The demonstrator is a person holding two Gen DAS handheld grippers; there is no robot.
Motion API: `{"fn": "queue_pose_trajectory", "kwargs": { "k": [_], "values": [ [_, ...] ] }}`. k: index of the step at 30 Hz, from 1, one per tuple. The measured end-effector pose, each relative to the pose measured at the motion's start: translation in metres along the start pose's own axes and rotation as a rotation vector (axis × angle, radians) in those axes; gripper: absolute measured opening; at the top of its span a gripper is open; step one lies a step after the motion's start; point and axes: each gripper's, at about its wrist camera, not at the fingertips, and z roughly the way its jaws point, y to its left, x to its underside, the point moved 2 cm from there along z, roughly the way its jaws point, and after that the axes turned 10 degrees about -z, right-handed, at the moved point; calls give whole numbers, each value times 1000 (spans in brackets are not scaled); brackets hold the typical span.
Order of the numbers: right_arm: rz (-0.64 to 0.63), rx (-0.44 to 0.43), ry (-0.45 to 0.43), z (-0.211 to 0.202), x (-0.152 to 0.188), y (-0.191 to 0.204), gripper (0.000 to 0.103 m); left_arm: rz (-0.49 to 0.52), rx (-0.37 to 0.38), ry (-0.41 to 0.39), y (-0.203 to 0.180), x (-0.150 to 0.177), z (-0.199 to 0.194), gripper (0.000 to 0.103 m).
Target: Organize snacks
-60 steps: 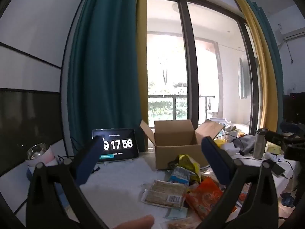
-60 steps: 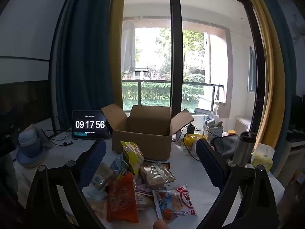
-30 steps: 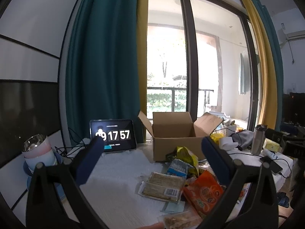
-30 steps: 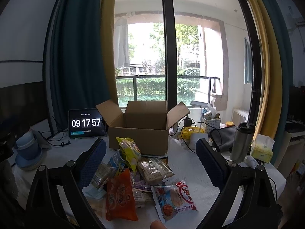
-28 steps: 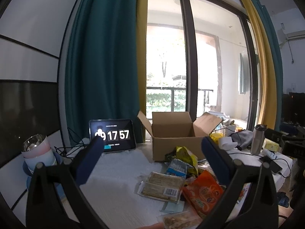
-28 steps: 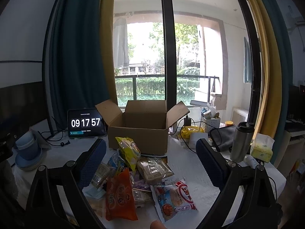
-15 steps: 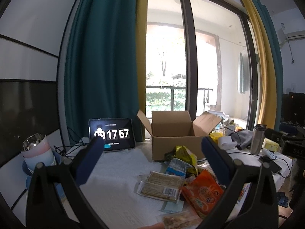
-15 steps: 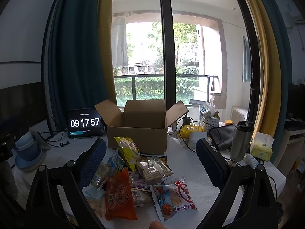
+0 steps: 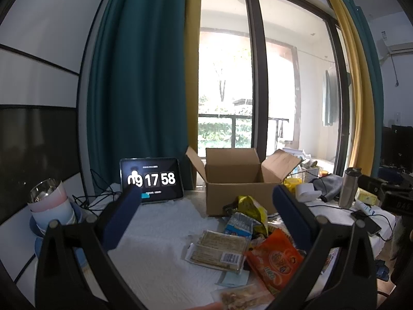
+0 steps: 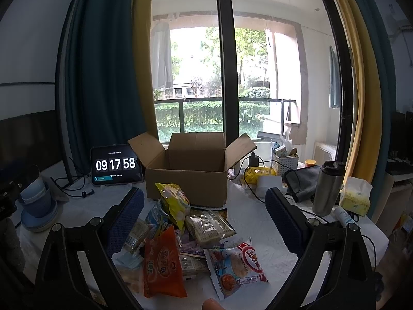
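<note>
A heap of snack packets lies on the white table in front of an open cardboard box [image 9: 232,180] [image 10: 187,171]. It holds an orange bag [image 9: 277,259] [image 10: 161,261], a yellow bag [image 9: 251,208] [image 10: 173,202], a clear cracker pack [image 9: 218,249] [image 10: 209,224] and a red-and-white shrimp-flake pack [image 10: 236,264]. My left gripper [image 9: 206,199] is open above the table, left of the heap. Over the heap hangs my right gripper [image 10: 204,201], also open, with nothing between its fingers.
A tablet clock [image 9: 151,180] [image 10: 116,165] stands left of the box. Stacked bowls [image 9: 49,206] [image 10: 36,206] sit at the far left. A steel tumbler [image 10: 329,188], tissue pack [image 10: 356,196], cables and a small basket [image 10: 285,159] crowd the right side.
Both views have tipped slightly upward and the heap sits a little lower in frame. The clock went from 09:17:56 to 09:17:58. Both grippers stayed open.
</note>
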Motion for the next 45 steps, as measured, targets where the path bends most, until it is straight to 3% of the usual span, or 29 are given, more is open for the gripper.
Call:
{"fn": "queue_pose_trajectory", "kwargs": {
  "k": [34, 38, 45],
  "values": [
    [4, 0, 6, 3, 3, -1, 97, 5, 10, 16, -3, 4, 1, 102],
    [11, 2, 20, 7, 11, -6, 97, -3, 22, 87, -1, 16, 17, 102],
    [42, 33, 127, 43, 45, -30, 97, -9, 6, 385, 14, 74, 87, 102]
  ]
}}
